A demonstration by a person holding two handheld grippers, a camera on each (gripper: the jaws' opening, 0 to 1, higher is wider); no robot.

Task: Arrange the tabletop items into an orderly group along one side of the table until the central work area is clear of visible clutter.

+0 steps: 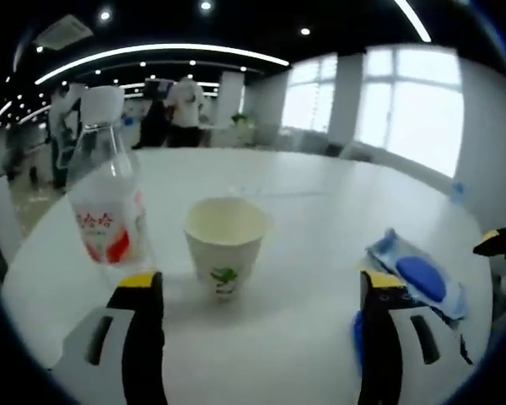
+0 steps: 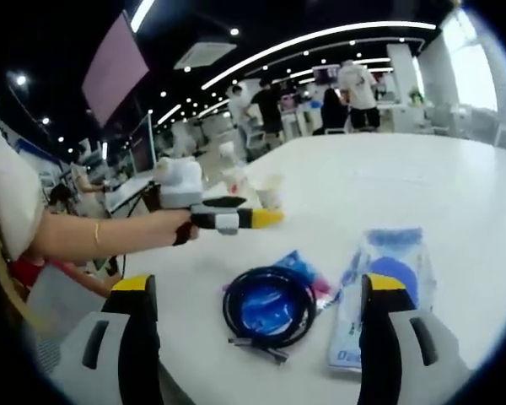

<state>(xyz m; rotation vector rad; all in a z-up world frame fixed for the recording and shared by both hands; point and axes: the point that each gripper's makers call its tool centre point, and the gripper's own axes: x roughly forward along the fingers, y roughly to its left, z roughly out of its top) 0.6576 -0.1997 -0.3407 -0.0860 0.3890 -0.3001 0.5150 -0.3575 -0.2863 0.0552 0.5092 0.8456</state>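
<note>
A clear bottle (image 1: 105, 198) with a white cap and a red label stands at the left of the white table (image 1: 320, 211). A paper cup (image 1: 225, 245) stands just right of it, ahead of my open left gripper (image 1: 260, 283), whose jaws hold nothing. A blue packet (image 1: 422, 274) lies by the right jaw. In the right gripper view my right gripper (image 2: 260, 287) is open above a coiled black cable (image 2: 270, 308) and a blue wipes packet (image 2: 388, 291). The hand-held left gripper (image 2: 266, 218) points at the cup (image 2: 270, 192) and bottle (image 2: 236, 179).
A small pink and blue packet (image 2: 308, 274) lies under the cable's edge. The right gripper's tip (image 1: 499, 240) enters at the far right. People (image 1: 181, 105) stand behind the table. The table's near edge (image 2: 177, 371) runs below the cable.
</note>
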